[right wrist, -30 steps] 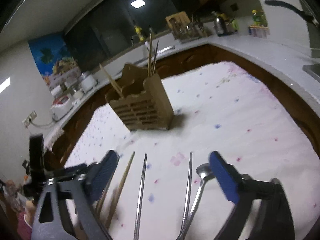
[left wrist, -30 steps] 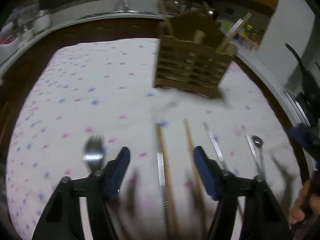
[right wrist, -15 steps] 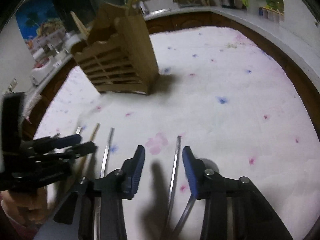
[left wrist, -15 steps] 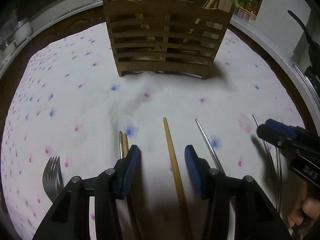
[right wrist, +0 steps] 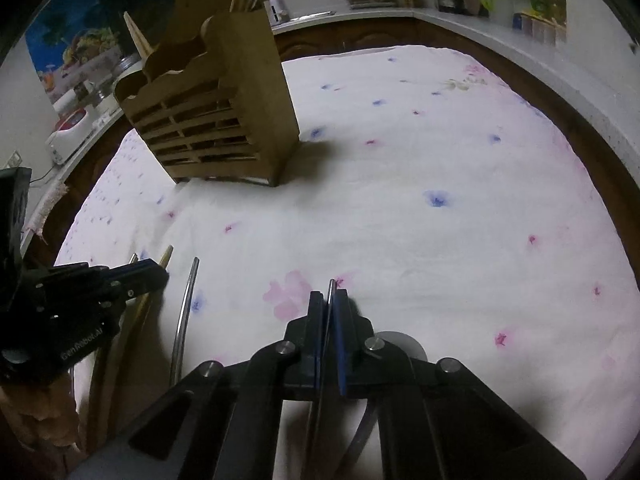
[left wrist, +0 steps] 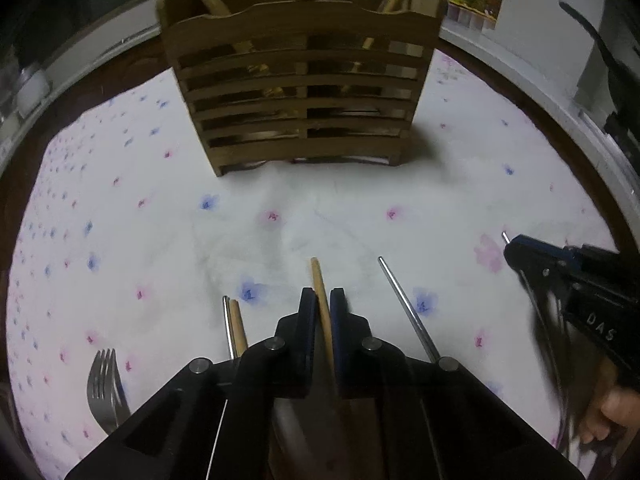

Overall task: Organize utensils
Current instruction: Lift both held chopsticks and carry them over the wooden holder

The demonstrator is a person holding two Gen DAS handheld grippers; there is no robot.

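Note:
My left gripper [left wrist: 321, 300] is shut on a wooden chopstick [left wrist: 318, 276] lying on the flowered cloth. My right gripper [right wrist: 329, 302] is shut on a thin metal chopstick [right wrist: 330, 286]. The slatted wooden utensil holder [left wrist: 300, 92] stands upright ahead with several sticks in it; it also shows in the right wrist view [right wrist: 212, 116]. A metal chopstick [left wrist: 404, 306] lies between the two grippers. A wooden and a metal chopstick pair [left wrist: 234, 324] and a fork [left wrist: 105, 384] lie to the left of my left gripper. A spoon bowl [right wrist: 400, 342] shows beside my right gripper.
The white cloth [right wrist: 420, 184] covers a dark wooden table. A curved counter [right wrist: 500, 36] with a kettle, jars and appliances rings the table behind the holder. My right gripper shows at the right edge of the left wrist view [left wrist: 520, 248].
Both grippers went from wide open to shut. The left closed on the wooden chopstick, the right on the metal one. Both moved forward and lower toward the cloth.

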